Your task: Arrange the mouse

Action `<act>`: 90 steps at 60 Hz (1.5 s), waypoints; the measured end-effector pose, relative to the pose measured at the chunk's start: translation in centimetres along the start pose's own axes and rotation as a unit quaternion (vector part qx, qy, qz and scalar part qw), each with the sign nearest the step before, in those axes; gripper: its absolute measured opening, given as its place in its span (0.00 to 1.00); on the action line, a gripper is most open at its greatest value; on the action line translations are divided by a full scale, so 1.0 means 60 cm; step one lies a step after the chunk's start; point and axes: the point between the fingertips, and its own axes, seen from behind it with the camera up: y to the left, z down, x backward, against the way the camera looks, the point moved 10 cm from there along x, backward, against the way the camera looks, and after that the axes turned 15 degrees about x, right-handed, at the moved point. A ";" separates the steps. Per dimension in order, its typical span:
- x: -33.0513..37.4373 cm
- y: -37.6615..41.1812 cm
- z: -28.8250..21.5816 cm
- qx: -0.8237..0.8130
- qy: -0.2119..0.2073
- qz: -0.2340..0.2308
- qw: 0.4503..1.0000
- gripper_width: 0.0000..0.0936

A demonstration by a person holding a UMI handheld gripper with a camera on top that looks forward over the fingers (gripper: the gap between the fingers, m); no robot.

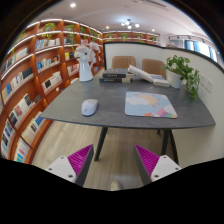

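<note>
While well short of mouse [89, 107], tool [113, 160] open, empty.

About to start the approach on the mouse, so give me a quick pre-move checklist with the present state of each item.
1. Gripper empty: ok, nothing sits between the fingers.
2. Fingers open enough to take something: ok, a clear gap shows between the pink pads.
3. Mouse in sight: ok, it lies on the grey table, well beyond the fingers.
4. Mouse pad free to receive it: ok, its surface is bare, and it lies beside the mouse, apart from it.
5. Path to the mouse unobstructed: ok, only bare table edge lies ahead; books and plant sit at the far side.
6. Mouse cable: cannot tell.
</note>
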 end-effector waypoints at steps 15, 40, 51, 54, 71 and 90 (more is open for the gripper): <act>-0.174 0.095 -0.091 0.009 0.017 -0.038 0.999 0.86; -0.383 0.118 -0.249 0.006 0.034 -0.016 0.999 0.60; -0.390 0.111 -0.257 -0.017 0.044 -0.022 0.999 0.48; -0.391 0.110 -0.257 -0.012 0.052 -0.023 0.998 0.43; -0.353 0.079 -0.305 0.011 0.065 -0.054 0.996 0.39; -0.151 -0.178 -0.571 0.022 -0.109 0.049 0.993 0.39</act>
